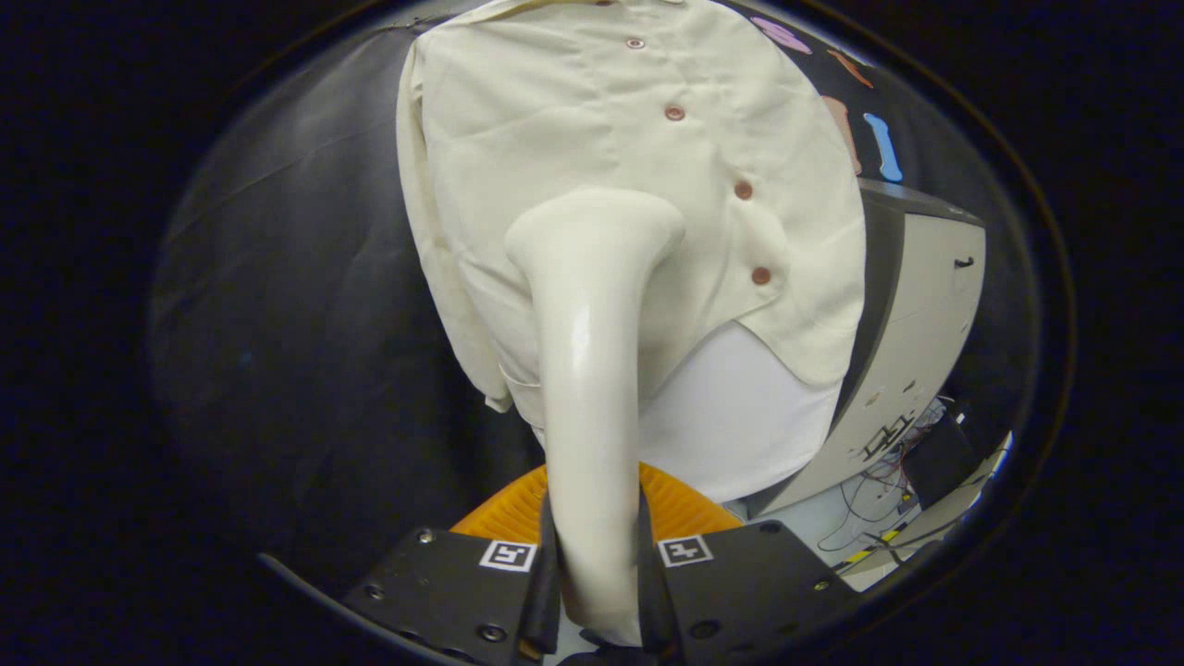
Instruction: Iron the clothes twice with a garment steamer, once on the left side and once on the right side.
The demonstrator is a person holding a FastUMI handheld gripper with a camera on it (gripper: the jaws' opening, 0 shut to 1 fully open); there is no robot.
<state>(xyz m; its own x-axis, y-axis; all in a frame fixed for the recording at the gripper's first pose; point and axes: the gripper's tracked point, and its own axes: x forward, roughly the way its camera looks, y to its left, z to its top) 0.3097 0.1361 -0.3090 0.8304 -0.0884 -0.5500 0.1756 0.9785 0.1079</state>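
Note:
A cream garment steamer (588, 370) rises from between my fingers, and my gripper (592, 573) is shut on its handle. Its wide head (597, 227) rests against the lower front of a cream button-up shirt (573, 102) that hangs ahead of me. The head lies left of the shirt's row of brown buttons (743, 190). A white under-layer (740, 416) shows below the shirt's hem. A shirt sleeve (444, 277) hangs down the shirt's left side.
An orange ribbed object (504, 513) sits just beyond my fingers, partly hidden by the steamer handle. A grey and white cabinet (916, 314) stands to the right of the shirt, with loose wires (879, 499) on the floor below it. Black cloth hangs behind and to the left.

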